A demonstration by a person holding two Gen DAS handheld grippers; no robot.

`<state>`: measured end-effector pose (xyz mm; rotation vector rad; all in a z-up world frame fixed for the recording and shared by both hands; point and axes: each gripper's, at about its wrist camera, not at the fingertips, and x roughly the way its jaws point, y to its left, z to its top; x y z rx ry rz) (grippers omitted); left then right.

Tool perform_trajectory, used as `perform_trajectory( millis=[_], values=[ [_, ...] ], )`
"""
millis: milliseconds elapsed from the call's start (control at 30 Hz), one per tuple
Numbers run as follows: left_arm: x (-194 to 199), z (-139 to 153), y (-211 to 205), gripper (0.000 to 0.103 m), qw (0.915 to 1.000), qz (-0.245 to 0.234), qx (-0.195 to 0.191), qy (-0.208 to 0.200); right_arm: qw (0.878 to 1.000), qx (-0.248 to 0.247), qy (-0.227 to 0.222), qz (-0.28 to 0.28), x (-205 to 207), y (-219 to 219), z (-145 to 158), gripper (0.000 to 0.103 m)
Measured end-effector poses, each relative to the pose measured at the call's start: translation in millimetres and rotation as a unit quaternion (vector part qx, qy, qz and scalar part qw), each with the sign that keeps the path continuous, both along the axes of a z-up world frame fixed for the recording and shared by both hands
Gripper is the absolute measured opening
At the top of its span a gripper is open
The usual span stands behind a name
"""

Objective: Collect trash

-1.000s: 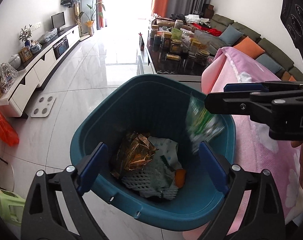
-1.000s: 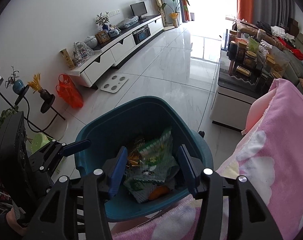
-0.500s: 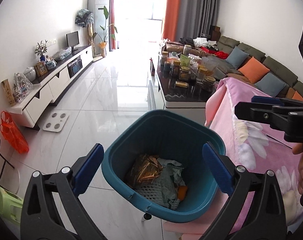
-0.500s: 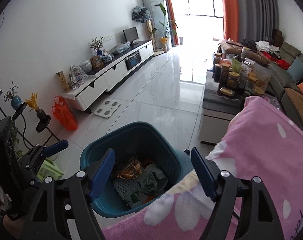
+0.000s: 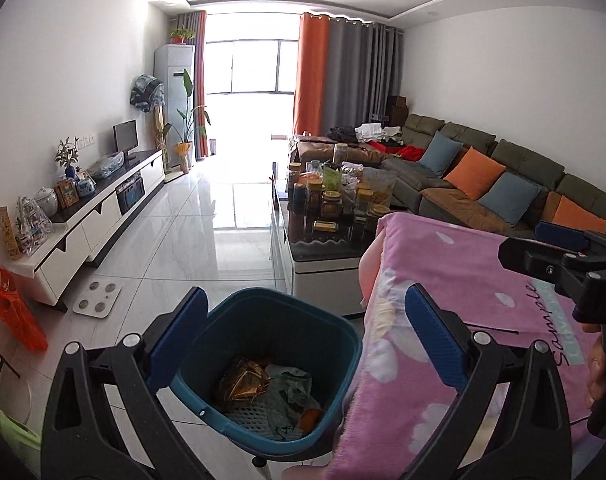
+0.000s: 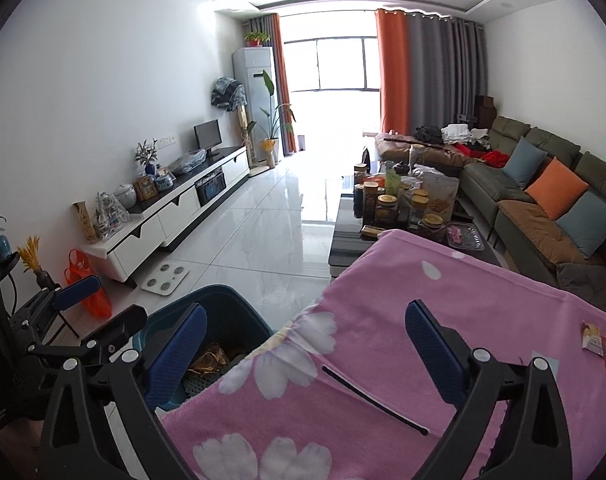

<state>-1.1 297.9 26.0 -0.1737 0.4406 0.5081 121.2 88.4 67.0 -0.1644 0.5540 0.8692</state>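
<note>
- both tongs are spread wide and empty right now; left gripper (image 5: pixel 306 338) hangs over the bin (image 5: pixel 345 338), right gripper (image 6: pixel 307 354) sits over the pink blanket (image 6: pixel 483 320)
- bin is on the floor just off the blanket's edge, around 6 o'clock in the left view and 7 o'clock in the right one; there's already a pile in it: a gold wrapper (image 5: pixel 243 378), a crumpled greenish bag (image 5: pixel 291 384), white foam netting (image 5: pixel 249 416), something orange (image 5: pixel 309 420)
- so I'd say it's partway done; a fair bit is collected
- what's left, as far as I can see: a couple of small wrappers (image 6: pixel 601 344) on the blanket at about 3 o'clock in the right view, well apart from the bin; also a thin dark stick (image 6: pixel 375 400) lying between the right fingers, can't tell if that counts as trash
- my guess is the right gripper goes for those wrappers next, being closer
</note>
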Motion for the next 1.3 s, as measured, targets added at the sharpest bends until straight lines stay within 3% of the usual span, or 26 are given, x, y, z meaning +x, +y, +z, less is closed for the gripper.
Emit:
perform_trajectory(
  millis=[233,567,967,1300],
  values=[
    [7,22,-61,0.097,0.9988,-0.038,0.017,-0.026,0.996,0.025,-0.028,-0.083,-7,-77,4,0.096],
    [20,39,-140,0.097,0.9918,-0.109,0.038,-0.054,0.976,0.052,-0.064,-0.203,-24,-178,2,0.096],
    [23,44,-195,0.097,0.9818,-0.156,0.060,-0.091,0.945,0.045,-0.138,-0.292,-66,-228,-7,0.096],
    [0,32,-224,0.097,0.9771,-0.162,0.065,-0.121,0.925,0.056,-0.158,-0.342,-96,-255,-24,0.096]
  ],
)
